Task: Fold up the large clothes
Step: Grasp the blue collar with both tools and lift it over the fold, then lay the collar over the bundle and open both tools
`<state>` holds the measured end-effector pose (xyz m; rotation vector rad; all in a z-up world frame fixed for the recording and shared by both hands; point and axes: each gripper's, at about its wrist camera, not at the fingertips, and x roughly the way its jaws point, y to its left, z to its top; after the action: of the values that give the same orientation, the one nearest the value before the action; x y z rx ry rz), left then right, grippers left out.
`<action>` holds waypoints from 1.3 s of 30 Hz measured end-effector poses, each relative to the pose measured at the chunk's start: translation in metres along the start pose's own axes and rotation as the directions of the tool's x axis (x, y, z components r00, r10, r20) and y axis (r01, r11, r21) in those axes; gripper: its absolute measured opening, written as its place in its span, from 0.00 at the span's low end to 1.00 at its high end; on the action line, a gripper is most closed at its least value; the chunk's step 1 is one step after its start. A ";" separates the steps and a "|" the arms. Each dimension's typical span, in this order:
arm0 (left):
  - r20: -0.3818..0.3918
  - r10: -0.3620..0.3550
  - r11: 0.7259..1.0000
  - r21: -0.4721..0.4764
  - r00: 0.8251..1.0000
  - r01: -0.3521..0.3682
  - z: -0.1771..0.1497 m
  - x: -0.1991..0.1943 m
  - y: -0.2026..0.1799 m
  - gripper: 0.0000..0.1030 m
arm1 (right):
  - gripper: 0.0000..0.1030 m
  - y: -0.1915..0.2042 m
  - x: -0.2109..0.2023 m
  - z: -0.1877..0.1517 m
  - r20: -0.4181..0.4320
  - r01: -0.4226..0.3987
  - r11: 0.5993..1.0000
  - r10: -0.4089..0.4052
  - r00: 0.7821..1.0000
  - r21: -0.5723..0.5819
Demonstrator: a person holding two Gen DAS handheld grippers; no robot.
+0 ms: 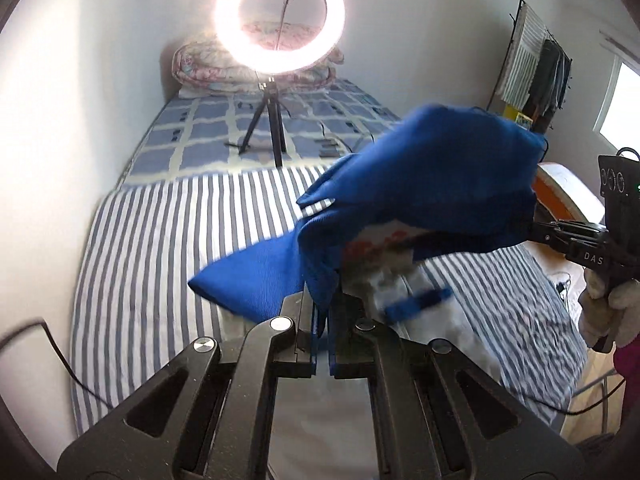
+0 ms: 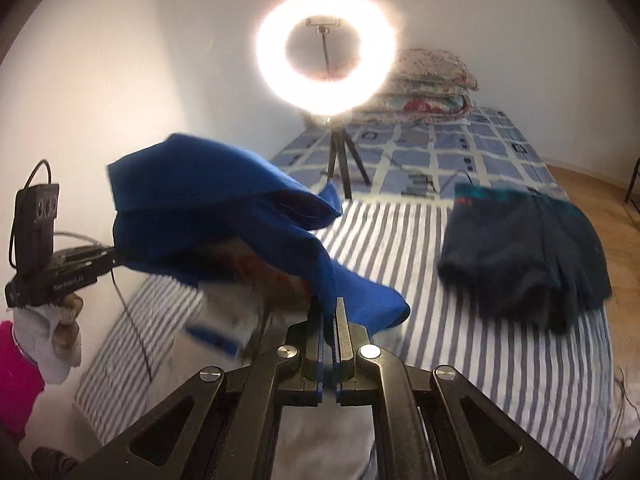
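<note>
A large blue garment (image 1: 424, 184) with a white and red printed part hangs bunched in the air between both grippers, above the striped bed. My left gripper (image 1: 320, 312) is shut on a blue edge of it. My right gripper (image 2: 329, 312) is shut on another blue edge of the garment (image 2: 224, 208). The right gripper also shows at the right of the left wrist view (image 1: 536, 226), and the left gripper at the left of the right wrist view (image 2: 116, 258). The garment is blurred.
A blue-and-white striped sheet (image 1: 168, 240) covers the bed. A lit ring light on a tripod (image 1: 280, 20) stands mid-bed, with folded quilts (image 2: 432, 88) behind. A dark folded garment (image 2: 520, 252) lies on the right. A clothes rack (image 1: 532, 64) stands by the wall.
</note>
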<state>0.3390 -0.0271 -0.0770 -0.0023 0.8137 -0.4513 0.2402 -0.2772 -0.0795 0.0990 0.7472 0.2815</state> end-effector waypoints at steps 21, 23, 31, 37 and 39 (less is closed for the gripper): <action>-0.107 -0.001 0.996 -0.084 0.994 -0.008 -0.183 0.001 -0.010 0.01 | 0.01 0.035 0.009 -0.172 -0.198 0.015 0.999 -0.023 0.980 -0.043; -0.122 0.006 0.997 -0.073 0.992 -0.015 -0.189 0.004 -0.011 0.01 | 0.01 0.033 0.011 -0.176 -0.210 0.033 0.998 -0.042 0.977 -0.048; -0.086 0.013 1.000 -0.019 0.996 -0.015 -0.187 -0.036 -0.011 0.15 | 0.12 0.043 -0.034 -0.174 -0.142 0.049 0.992 -0.065 0.988 -0.115; -0.061 0.043 0.999 -0.006 0.997 -0.043 -0.190 -0.082 -0.005 0.30 | 0.25 0.041 -0.094 -0.164 -0.039 0.088 0.987 -0.094 0.995 -0.136; -0.039 0.052 0.998 -0.015 0.998 -0.053 -0.187 -0.103 -0.003 0.30 | 0.25 0.042 -0.114 -0.157 -0.009 0.101 0.985 -0.103 0.995 -0.139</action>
<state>0.1448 0.0418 -0.1335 0.0125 0.8529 -0.3962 0.0444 -0.2719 -0.1114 -0.0726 0.7445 0.2359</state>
